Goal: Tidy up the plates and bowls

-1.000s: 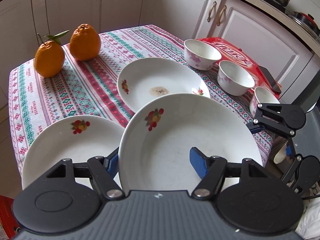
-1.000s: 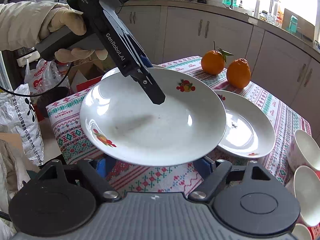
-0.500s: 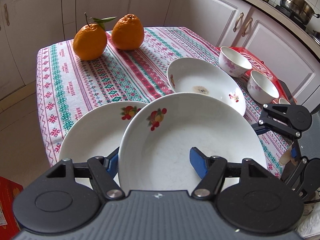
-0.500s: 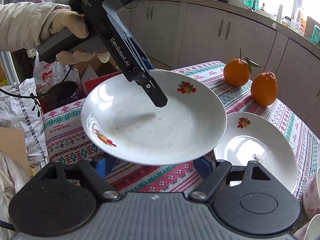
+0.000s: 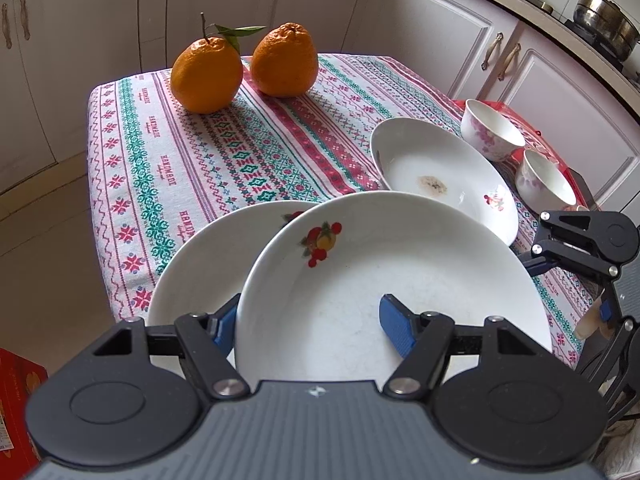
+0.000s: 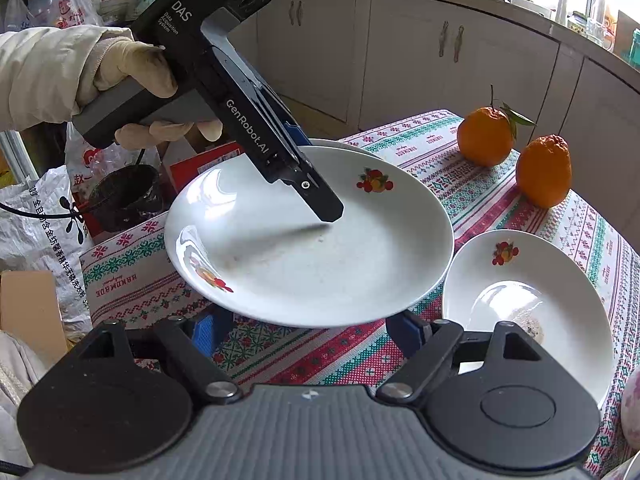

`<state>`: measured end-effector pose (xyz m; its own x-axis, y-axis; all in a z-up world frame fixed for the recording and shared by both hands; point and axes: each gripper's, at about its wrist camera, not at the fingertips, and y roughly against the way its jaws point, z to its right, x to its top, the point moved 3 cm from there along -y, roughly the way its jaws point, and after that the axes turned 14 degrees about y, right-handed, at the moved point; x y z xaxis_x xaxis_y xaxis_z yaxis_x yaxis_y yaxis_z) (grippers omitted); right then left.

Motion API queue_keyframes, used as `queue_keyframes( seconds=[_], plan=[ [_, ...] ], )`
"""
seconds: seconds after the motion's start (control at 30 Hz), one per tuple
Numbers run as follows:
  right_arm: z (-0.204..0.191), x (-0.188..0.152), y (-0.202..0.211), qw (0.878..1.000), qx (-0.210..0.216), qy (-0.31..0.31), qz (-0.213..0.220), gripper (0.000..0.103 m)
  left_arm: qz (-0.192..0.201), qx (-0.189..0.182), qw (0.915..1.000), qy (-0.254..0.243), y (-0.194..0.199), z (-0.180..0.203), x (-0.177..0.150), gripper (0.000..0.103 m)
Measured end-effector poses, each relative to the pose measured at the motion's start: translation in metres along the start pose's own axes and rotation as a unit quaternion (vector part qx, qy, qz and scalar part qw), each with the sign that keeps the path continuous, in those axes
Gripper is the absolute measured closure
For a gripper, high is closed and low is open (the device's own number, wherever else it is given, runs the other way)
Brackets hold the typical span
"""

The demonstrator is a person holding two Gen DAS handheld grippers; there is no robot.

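Note:
A white plate with fruit prints [image 5: 400, 280] [image 6: 320, 248] hangs tilted above the tablecloth. My left gripper [image 5: 310, 320] [image 6: 320, 204] is shut on its rim, one finger lying inside the plate and the other beneath it. Under the plate's opposite rim sits my right gripper [image 6: 306, 326] [image 5: 568, 288], fingers apart, tips hidden by the plate. The held plate overlaps a second plate [image 5: 208, 264] that lies on the cloth by the table corner. A third plate with a brown stain [image 5: 440, 176] [image 6: 520, 292] rests to the right. Two flowered bowls [image 5: 494, 136] [image 5: 546, 182] stand beyond it.
Two oranges [image 5: 206, 76] [image 5: 286, 62] sit at the far end of the patterned tablecloth [image 5: 240, 152]. The bowls stand on a red packet [image 5: 532, 120]. White cabinets surround the table. Bags and boxes [image 6: 48, 216] crowd the floor beside the gloved hand [image 6: 132, 76].
Both grippers carried the plate sideways across the table. It now overlaps the plate by the corner, and the stained plate lies off to the side. The grip looks the same.

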<state>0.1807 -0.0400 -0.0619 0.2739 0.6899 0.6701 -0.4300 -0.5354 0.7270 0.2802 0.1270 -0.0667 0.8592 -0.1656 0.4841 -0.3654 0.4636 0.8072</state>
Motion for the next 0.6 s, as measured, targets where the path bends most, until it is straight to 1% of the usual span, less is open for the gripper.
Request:
queue_keyframes(
  seconds=[0.43, 0.6],
  plan=[
    [0.002, 0.011, -0.006, 1.000, 0.004, -0.010, -0.024, 0.016, -0.003, -0.003, 1.0000, 0.008, -0.007, -0.009, 0.003, 0.032],
    [0.003, 0.012, -0.007, 0.999, 0.011, -0.015, -0.028, 0.016, -0.002, 0.001, 1.0000, 0.002, -0.007, -0.008, 0.005, 0.032]
  ],
)
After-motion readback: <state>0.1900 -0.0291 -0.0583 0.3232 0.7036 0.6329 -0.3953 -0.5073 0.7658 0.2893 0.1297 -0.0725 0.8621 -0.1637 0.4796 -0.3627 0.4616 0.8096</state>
